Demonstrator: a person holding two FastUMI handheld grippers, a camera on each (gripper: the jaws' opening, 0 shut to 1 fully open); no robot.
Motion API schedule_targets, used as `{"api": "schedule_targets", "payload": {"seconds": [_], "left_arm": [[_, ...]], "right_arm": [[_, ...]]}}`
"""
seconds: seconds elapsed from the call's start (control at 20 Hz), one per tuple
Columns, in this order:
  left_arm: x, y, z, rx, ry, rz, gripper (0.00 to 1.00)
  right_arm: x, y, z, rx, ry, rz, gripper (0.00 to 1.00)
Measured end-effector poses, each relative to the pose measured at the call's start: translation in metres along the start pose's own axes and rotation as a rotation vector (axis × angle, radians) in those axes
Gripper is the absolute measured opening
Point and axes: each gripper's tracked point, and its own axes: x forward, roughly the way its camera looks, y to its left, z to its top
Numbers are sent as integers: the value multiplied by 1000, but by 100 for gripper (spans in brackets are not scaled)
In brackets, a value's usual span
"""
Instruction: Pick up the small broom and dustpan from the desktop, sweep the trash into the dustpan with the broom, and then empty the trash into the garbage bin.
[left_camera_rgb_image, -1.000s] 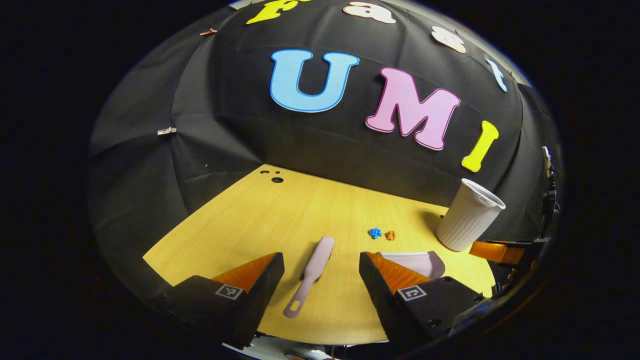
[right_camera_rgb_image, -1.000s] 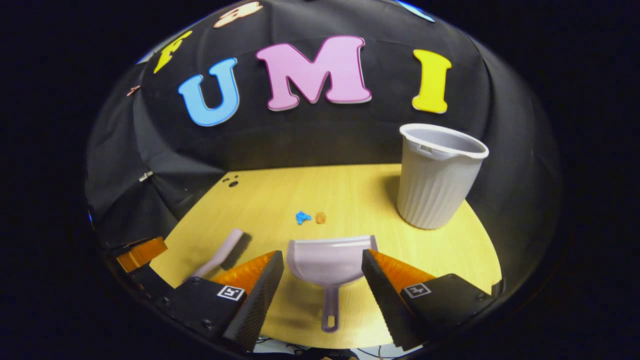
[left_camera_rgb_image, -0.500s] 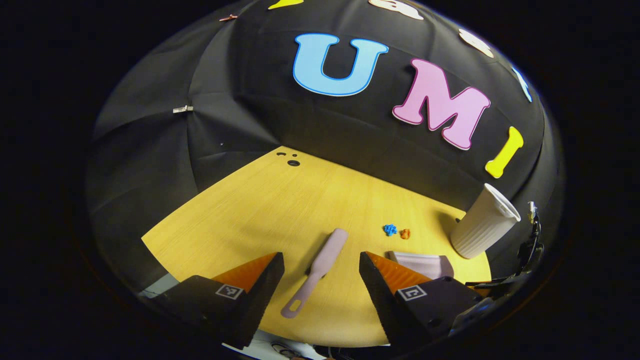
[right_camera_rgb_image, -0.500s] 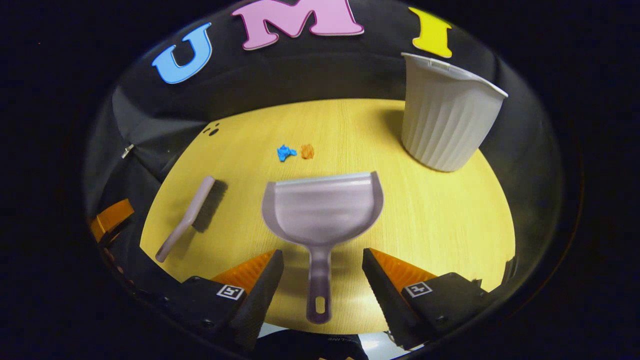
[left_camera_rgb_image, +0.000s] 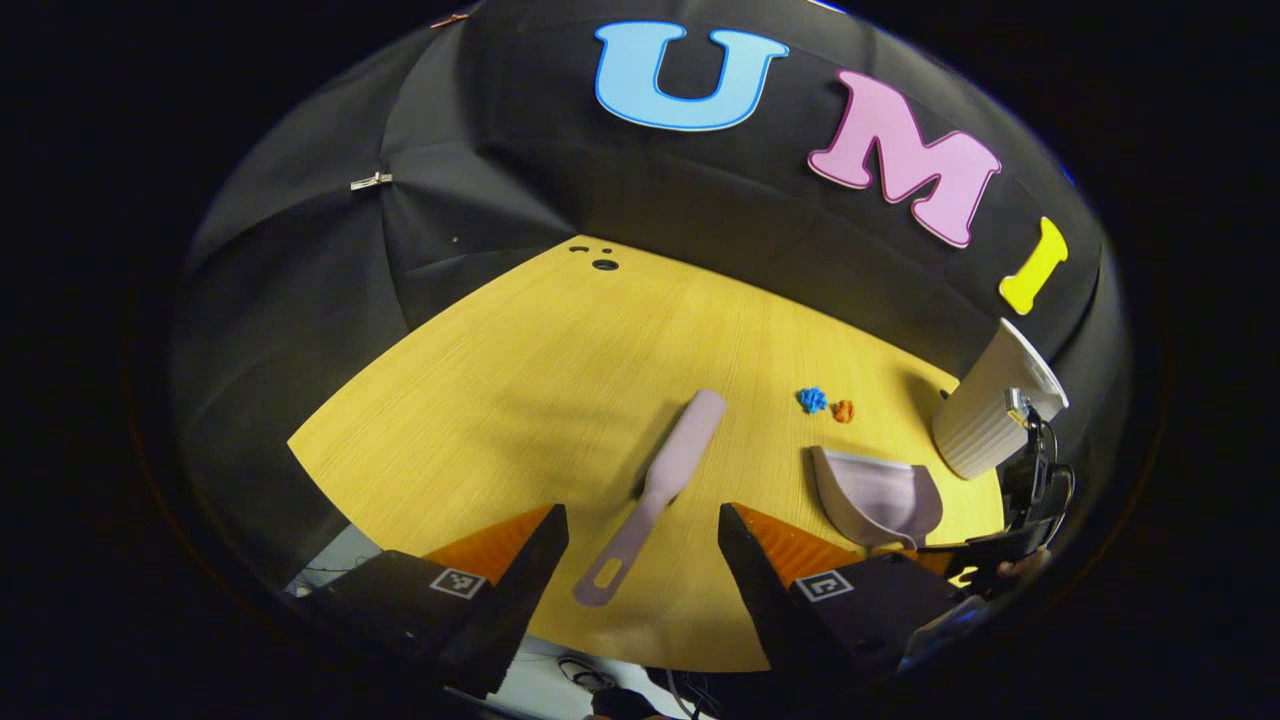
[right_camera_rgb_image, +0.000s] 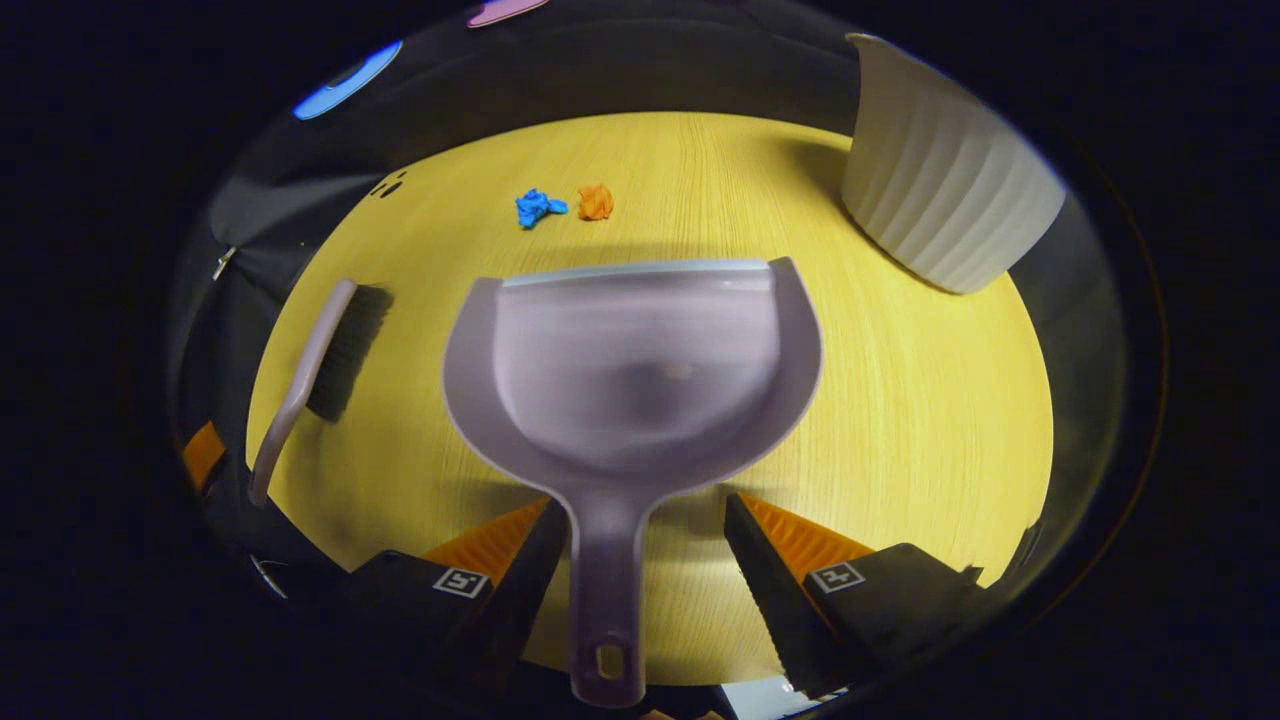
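Observation:
A pale lilac broom (left_camera_rgb_image: 660, 485) lies on the yellow desktop (left_camera_rgb_image: 520, 400), its handle end reaching between the open fingers of my left gripper (left_camera_rgb_image: 642, 535). In the right gripper view the lilac dustpan (right_camera_rgb_image: 632, 370) lies flat, its handle (right_camera_rgb_image: 603, 600) running down between the spread fingers of my right gripper (right_camera_rgb_image: 645, 545), which stands open around it. A blue scrap (right_camera_rgb_image: 536, 207) and an orange scrap (right_camera_rgb_image: 595, 201) of trash lie just beyond the pan's front lip. The white ribbed garbage bin (right_camera_rgb_image: 945, 195) stands at the back right. The broom (right_camera_rgb_image: 325, 365) lies to the pan's left.
In the left gripper view the dustpan (left_camera_rgb_image: 875, 495), trash scraps (left_camera_rgb_image: 825, 403) and bin (left_camera_rgb_image: 990, 415) sit to the right, with the other gripper (left_camera_rgb_image: 1010, 545) at the far right edge. Small dark holes (left_camera_rgb_image: 603, 263) mark the desk's far corner. Black cloth walls close in the back.
Both grippers have come down and forward towards the desk. The right one now has the dustpan's handle between its fingers; the left one has closed in on the broom's handle. Nothing gripped.

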Motion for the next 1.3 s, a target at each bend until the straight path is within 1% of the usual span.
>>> {"api": "schedule_targets", "payload": {"seconds": [0.1,0.15,0.25,0.3,0.35,0.45,0.5,0.55,0.6,0.65,0.85,0.95,1.0,1.05,1.1,1.15,1.2,1.25,1.3], "left_arm": [[5,0,0,26,10,13,96],[8,0,2,40,15,20,96],[17,-1,6,76,20,27,96],[23,-1,6,99,26,28,96],[31,-2,7,129,42,20,96],[47,-6,2,212,99,-11,96],[57,-7,-2,253,133,-29,96],[66,-11,-7,281,175,-66,96],[76,-18,-15,298,224,-106,96],[83,-22,-23,311,271,-134,96],[114,-15,-45,342,397,-124,96],[124,-11,-51,333,449,-121,93],[126,-11,-54,332,463,-118,86],[128,-9,-51,347,468,-104,83],[133,-9,-50,375,456,-94,81],[136,-10,-50,405,455,-93,79],[134,-9,-53,433,472,-83,72],[134,-16,-47,450,451,-94,69],[135,-15,-51,457,458,-98,60]], "right_arm": [[6,1,-1,-3,23,-9,99],[7,-2,-2,-6,33,-33,99],[10,1,1,4,24,-51,92],[12,0,2,2,23,-62,86],[13,-1,5,-6,20,-71,84],[13,-2,5,-14,26,-78,74],[14,-4,6,-14,26,-79,66],[12,-5,8,-8,22,-78,57],[13,-4,8,-2,25,-73,45],[14,-3,8,-4,35,-63,40],[13,-3,8,-37,52,-2,37],[12,-4,7,-32,57,20,36],[11,-4,7,-34,59,28,36],[11,-5,7,-37,61,34,36],[11,-4,7,-38,60,39,31],[11,-5,7,-41,60,45,36],[11,-5,7,-44,59,49,36],[10,-5,8,-46,59,53,36],[10,-5,7,-50,63,59,36]]}}
